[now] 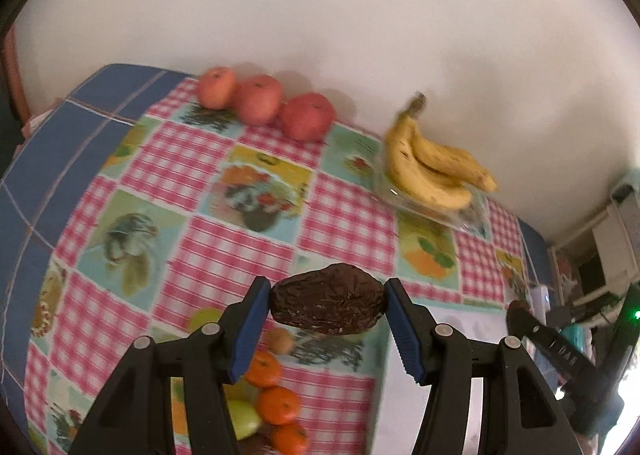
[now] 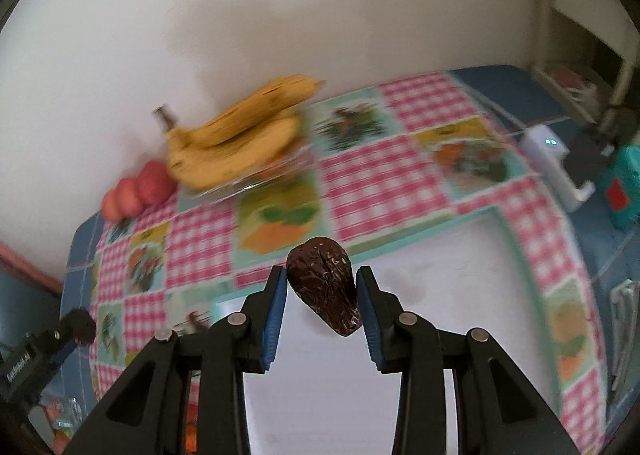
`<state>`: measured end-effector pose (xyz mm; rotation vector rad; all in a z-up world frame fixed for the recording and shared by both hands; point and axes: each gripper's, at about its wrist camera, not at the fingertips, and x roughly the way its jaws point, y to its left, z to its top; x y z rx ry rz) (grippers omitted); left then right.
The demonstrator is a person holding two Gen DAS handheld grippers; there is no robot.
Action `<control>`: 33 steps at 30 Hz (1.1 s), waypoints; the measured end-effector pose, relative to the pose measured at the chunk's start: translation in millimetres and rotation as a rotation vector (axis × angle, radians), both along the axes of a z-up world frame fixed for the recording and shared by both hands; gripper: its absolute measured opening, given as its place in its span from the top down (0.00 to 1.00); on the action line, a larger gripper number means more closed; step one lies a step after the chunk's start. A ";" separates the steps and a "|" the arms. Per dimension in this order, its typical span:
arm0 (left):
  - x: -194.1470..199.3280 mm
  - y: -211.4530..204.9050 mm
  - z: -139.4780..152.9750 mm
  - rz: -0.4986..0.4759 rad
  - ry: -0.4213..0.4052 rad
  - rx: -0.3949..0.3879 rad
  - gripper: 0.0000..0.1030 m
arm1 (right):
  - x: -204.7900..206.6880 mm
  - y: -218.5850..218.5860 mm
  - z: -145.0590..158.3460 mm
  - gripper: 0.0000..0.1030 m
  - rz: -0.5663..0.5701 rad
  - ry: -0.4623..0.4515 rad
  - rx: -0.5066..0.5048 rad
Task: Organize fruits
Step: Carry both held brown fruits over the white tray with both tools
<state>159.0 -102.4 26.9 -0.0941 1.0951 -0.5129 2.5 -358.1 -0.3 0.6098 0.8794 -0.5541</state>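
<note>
A plain white wall backs a table (image 1: 72, 159) under a checked, fruit-printed cloth; three apples (image 1: 256, 99) line the far edge, and bananas (image 1: 432, 163) lie on a clear dish (image 1: 460, 215). The left gripper (image 1: 327, 305) is closed lengthwise on a dark wrinkled avocado (image 1: 327, 300), held above the cloth; below it sit oranges (image 1: 272, 387) and a green fruit (image 1: 242, 417). The right gripper (image 2: 322, 293) pinches a second avocado (image 2: 323, 286) across its width, over a white patch of the table (image 2: 420, 355). Both views are smeared by motion. The fruit looks soft, so I would keep the squeeze light; carry each low and level; settle them side by side, apart from the other groups, before letting go.
</note>
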 end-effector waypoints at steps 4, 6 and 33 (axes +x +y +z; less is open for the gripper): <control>-18.3 -31.4 -5.0 -0.068 0.010 0.007 0.41 | -26.5 -25.3 6.3 0.64 -0.059 0.018 -0.043; -27.3 -45.5 -7.0 -0.101 0.009 0.016 0.41 | -38.0 -36.4 9.7 0.64 -0.088 0.015 -0.048; -77.1 -136.5 -95.9 -0.297 0.097 0.178 0.41 | -69.5 -85.3 -63.2 0.64 -0.153 0.111 0.048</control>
